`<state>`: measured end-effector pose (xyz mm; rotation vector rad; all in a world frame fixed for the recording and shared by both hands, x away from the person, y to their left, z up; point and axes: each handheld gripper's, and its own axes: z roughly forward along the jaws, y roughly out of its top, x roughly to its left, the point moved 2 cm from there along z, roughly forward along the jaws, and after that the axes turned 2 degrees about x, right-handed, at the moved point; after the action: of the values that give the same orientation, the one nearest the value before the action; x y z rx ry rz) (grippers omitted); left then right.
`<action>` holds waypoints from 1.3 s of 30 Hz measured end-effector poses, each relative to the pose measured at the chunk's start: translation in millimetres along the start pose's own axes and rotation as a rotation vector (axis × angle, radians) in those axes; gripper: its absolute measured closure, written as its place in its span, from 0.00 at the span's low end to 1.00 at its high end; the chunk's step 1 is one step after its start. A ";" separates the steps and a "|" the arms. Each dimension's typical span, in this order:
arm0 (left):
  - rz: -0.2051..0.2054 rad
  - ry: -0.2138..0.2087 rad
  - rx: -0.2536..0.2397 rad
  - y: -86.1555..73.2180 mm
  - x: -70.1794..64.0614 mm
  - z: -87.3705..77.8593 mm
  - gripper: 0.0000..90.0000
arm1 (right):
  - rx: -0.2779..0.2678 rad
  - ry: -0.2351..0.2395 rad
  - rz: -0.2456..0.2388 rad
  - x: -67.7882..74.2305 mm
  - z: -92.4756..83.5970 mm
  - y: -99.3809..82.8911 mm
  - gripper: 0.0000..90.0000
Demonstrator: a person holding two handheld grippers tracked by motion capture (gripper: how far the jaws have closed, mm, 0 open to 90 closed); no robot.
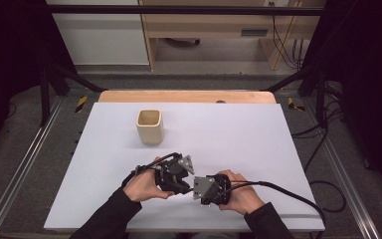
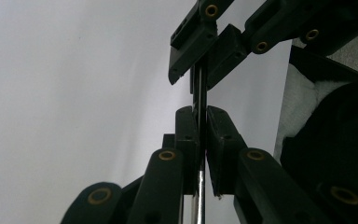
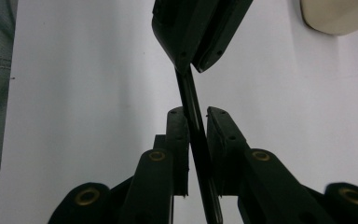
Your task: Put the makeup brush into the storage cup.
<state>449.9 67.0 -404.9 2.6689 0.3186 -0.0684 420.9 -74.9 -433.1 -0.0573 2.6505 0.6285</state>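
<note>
A thin black rod point(image 2: 199, 93) with a silvery lower end is pinched from both sides. My left gripper point(image 2: 203, 112) is shut on it, pads flat against it. From the far end, my right gripper point(image 2: 200, 74) bites the same rod. In the right gripper view the rod point(image 3: 189, 91) slants between my right gripper point(image 3: 198, 112) pads, touching both, and runs up into the left gripper point(image 3: 191, 65). From above, the left gripper point(image 1: 185, 183) and the right gripper point(image 1: 197, 189) meet tip to tip near the front of the table, each in a hand.
A cream square cup point(image 1: 149, 126) stands upright on the white table point(image 1: 238, 134), behind and left of the hands; its base corner point(image 3: 340, 16) shows in the right gripper view. Cables trail off to the right. Dark frame rails flank the table.
</note>
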 end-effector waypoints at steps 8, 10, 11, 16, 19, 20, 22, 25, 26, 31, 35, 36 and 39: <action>0.001 0.009 -0.010 -1.9 3.4 -3.1 0.90 | -0.013 0.014 0.006 1.0 1.2 0.2 0.92; -0.006 0.006 -0.012 -2.2 3.3 -3.9 0.90 | -0.012 0.019 0.024 2.0 0.9 0.4 0.93; -0.005 0.008 -0.014 -2.5 3.6 -4.3 0.90 | -0.015 0.019 0.024 2.0 1.0 0.3 0.93; -0.017 0.029 -0.054 -3.4 4.5 -5.8 0.84 | -0.016 0.021 0.043 1.2 1.2 -0.1 0.93; -0.015 0.051 -0.074 -4.3 6.8 -10.6 0.75 | -0.015 0.022 0.052 0.1 2.6 -1.5 0.93; -0.016 0.058 -0.074 -5.1 7.9 -12.9 0.75 | -0.015 0.022 0.052 0.1 2.6 -1.5 0.93; -0.027 0.070 -0.093 -7.1 9.1 -15.7 0.65 | -0.010 0.011 0.061 -1.6 2.0 -3.4 0.93; -0.043 0.091 -0.113 -11.3 12.3 -21.6 0.58 | -0.011 0.012 0.066 -3.4 1.3 -5.1 0.93; -0.054 0.102 -0.129 -12.7 13.1 -22.9 0.54 | -0.019 0.007 0.076 -3.4 1.4 -5.7 0.93; -0.078 0.138 -0.182 -19.8 16.6 -30.7 0.41 | 0.000 0.008 0.116 -4.8 -0.6 -10.9 0.93; -0.106 0.168 -0.224 -26.2 18.9 -36.8 0.32 | 0.009 -0.003 0.124 -7.1 -2.4 -16.3 0.93; -0.112 0.176 -0.235 -28.1 19.5 -38.3 0.30 | 0.005 -0.008 0.126 -6.9 -2.8 -16.9 0.93; -0.136 0.194 -0.273 -34.1 20.8 -41.0 0.23 | 0.003 -0.011 0.137 -6.8 -4.0 -18.9 0.93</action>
<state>461.9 119.2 -384.8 2.3843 0.5318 0.1811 428.1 -94.0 -435.1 0.1291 2.6614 0.6670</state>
